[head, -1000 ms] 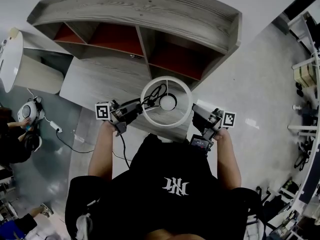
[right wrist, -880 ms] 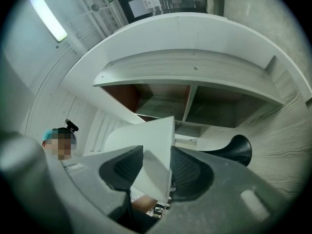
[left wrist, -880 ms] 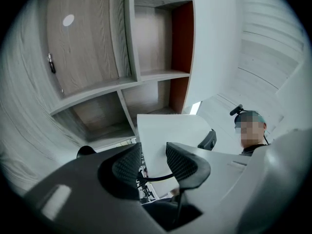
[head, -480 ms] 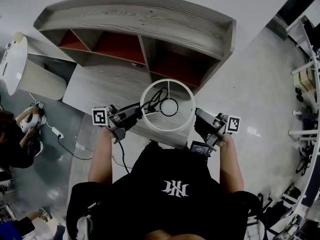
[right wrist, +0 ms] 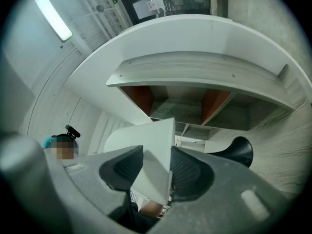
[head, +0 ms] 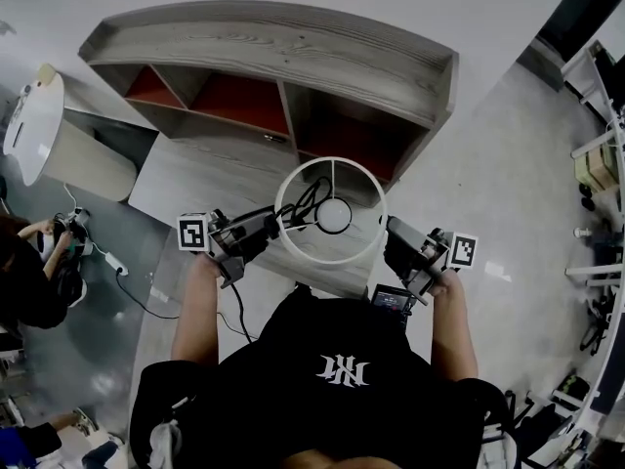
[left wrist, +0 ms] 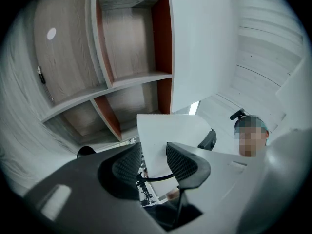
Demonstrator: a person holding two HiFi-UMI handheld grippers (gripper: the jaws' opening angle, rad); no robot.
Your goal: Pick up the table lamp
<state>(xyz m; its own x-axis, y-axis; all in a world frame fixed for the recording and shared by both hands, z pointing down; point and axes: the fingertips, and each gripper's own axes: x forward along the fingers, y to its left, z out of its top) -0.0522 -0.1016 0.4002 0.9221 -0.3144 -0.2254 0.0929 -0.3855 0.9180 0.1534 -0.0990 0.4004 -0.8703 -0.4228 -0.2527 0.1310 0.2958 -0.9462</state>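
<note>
The table lamp's white drum shade shows from above as a ring, with the bulb and a black cord inside it. It hangs in front of my chest, above the desk. My left gripper is shut on the shade's left wall and my right gripper on its right wall. In the left gripper view the shade's white wall sits pinched in the left gripper. The right gripper view shows the shade wall clamped in the right gripper, with a black flared piece beside it.
A curved grey wooden shelf unit with red-brown compartments stands ahead, with a grey desk top in front of it. A white round table is at far left. A person crouches on the floor by a cable and power strip.
Both grippers have risen together with the lamp shade held between them. The shade ring now looks larger and nearer to the head camera.
</note>
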